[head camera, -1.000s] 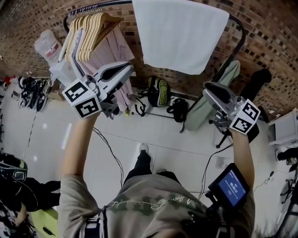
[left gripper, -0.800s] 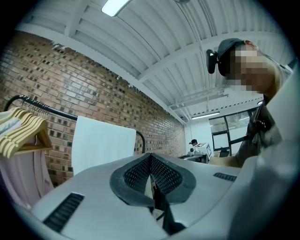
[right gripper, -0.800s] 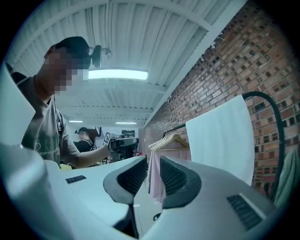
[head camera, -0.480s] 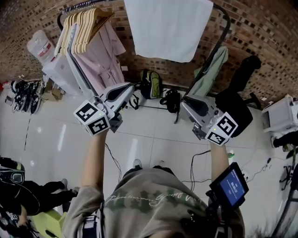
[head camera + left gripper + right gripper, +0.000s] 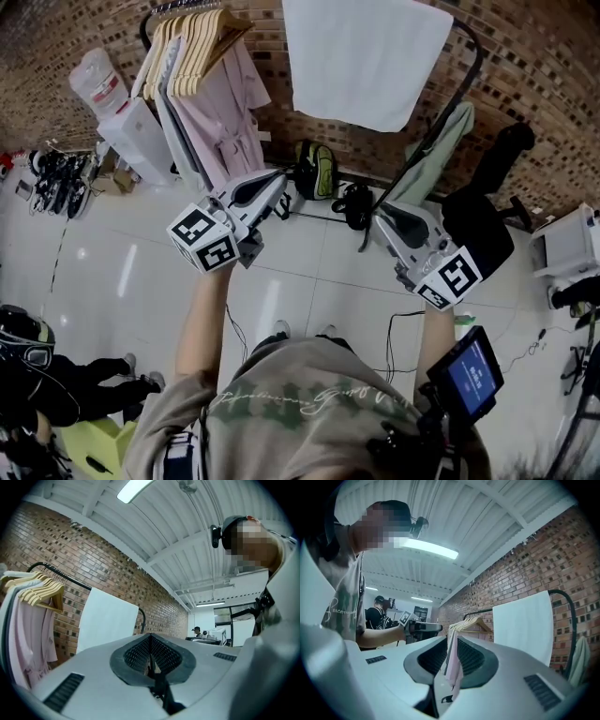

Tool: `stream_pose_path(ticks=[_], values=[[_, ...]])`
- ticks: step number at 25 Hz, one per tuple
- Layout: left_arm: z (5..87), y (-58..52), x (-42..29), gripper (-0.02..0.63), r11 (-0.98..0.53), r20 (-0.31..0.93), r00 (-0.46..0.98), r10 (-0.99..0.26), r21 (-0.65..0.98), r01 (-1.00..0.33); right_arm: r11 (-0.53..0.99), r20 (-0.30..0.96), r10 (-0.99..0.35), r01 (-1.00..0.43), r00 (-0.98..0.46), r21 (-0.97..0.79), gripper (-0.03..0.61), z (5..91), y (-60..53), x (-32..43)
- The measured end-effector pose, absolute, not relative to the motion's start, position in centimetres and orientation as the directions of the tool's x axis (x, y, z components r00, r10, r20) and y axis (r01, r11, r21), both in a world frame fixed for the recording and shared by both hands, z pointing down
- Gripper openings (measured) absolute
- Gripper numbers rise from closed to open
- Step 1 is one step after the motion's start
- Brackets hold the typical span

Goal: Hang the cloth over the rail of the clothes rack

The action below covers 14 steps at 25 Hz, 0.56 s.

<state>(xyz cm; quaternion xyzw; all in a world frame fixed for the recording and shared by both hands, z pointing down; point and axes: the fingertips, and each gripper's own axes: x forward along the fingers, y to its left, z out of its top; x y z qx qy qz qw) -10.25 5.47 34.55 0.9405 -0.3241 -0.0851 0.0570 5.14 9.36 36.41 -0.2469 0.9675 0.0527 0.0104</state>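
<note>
Cloth [image 5: 367, 58] hangs draped over the rail [image 5: 475, 56], top centre of the frame. It looks light, soft and limp; I'd pinch a lower edge. Left gripper [image 5: 279, 178], lower down, has jaws together, empty; right gripper [image 5: 382, 218] has jaws slightly apart, empty.

The cloth [image 5: 367, 58] is plain white and the rail [image 5: 473, 47] is black. The wall [image 5: 553, 66] is brown brick, mottled dark and light. The hangers [image 5: 202, 37] are pale wood, with a pink garment [image 5: 225, 122] and a pale green garment [image 5: 442, 155]. The floor [image 5: 309, 272] is glossy white tile. The left gripper [image 5: 279, 178] and right gripper [image 5: 382, 217] are pale grey, with black-and-white square markers.
</note>
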Motion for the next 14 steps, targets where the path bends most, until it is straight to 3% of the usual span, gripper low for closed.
stream_pose_path(ticks=[8,14], values=[[33.8,5.0,-12.0,0.005,-0.793,-0.194,0.780,-0.595,0.295,-0.532,0.865,-0.067,-0.492,-0.496,-0.868,0.076,0.069,35.9,8.9,4.4],[35.8,4.3,-13.2,0.005,-0.763,-0.105,0.757,-0.645,0.138,-0.631,0.859,-0.090,-0.499,-0.506,-0.862,0.077,0.069,36.5,9.1,3.5]])
